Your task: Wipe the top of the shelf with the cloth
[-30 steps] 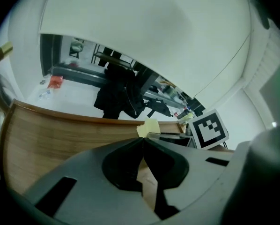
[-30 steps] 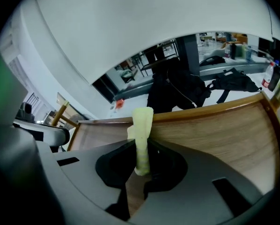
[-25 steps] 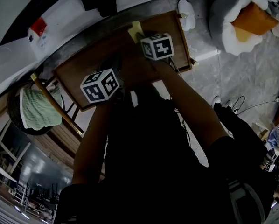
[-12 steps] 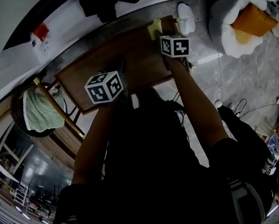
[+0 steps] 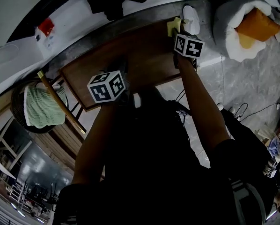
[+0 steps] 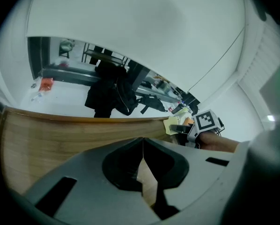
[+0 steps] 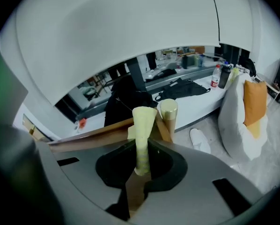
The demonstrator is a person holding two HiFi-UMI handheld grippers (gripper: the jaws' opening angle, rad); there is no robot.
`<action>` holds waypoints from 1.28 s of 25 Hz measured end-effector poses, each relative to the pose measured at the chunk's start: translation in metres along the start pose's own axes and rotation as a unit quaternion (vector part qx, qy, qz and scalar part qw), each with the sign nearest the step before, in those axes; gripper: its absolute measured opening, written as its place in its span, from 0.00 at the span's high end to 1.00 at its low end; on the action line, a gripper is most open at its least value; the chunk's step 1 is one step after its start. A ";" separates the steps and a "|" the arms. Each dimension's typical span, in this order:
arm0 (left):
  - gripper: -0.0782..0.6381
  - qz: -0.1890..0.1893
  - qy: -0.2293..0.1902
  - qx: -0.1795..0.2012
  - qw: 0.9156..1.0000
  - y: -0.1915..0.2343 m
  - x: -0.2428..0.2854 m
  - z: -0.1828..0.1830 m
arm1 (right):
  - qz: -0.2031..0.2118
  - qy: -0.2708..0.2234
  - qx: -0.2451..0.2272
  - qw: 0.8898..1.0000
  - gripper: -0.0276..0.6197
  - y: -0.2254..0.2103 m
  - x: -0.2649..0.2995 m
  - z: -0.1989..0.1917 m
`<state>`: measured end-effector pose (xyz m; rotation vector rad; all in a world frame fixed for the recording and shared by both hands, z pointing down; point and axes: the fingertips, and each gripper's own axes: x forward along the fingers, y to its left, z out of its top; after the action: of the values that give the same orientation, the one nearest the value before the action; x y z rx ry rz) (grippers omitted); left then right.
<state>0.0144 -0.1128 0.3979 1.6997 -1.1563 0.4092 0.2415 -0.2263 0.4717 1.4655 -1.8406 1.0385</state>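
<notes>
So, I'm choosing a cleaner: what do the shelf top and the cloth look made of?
Shelf top: looks like wood or wood veneer, brown with faint grain and a smooth, slightly glossy finish. Cloth: pale yellow soft fabric, perhaps microfibre; it bunches into folds where the right gripper pinches it.

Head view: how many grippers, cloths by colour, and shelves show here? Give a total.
Grippers: 2, the left gripper and the right gripper
Yellow cloth: 1
Green cloth: 1
Shelf: 1
Total: 5
</notes>
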 end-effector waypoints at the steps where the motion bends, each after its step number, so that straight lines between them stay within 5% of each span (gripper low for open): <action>1: 0.87 0.001 -0.002 -0.002 1.000 0.003 -0.003 -0.001 | 0.000 -0.002 -0.002 1.000 0.88 0.003 -0.001 0.000; 5: 0.87 0.010 -0.015 -0.018 1.000 0.026 -0.019 -0.001 | 0.040 0.002 -0.034 0.999 0.88 0.051 -0.006 -0.007; 11: 0.87 0.038 -0.042 -0.049 0.997 0.075 -0.062 0.005 | 0.137 0.016 -0.072 0.988 0.88 0.186 -0.004 -0.034; 17: 0.87 0.044 -0.082 -0.058 0.994 0.116 -0.129 0.019 | 0.245 0.039 -0.111 0.962 0.88 0.330 0.005 -0.078; 21: 0.87 0.058 -0.087 -0.031 0.994 0.141 -0.166 0.019 | 0.290 0.053 -0.125 0.947 0.88 0.404 0.014 -0.105; 32: 0.88 0.070 -0.113 -0.046 0.990 0.187 -0.227 0.007 | 0.339 0.103 -0.132 0.926 0.88 0.504 0.026 -0.184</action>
<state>-0.2552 -0.0131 0.3333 1.6198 -1.4435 0.2484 -0.2601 -0.0342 0.4794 0.5289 -2.2711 1.1289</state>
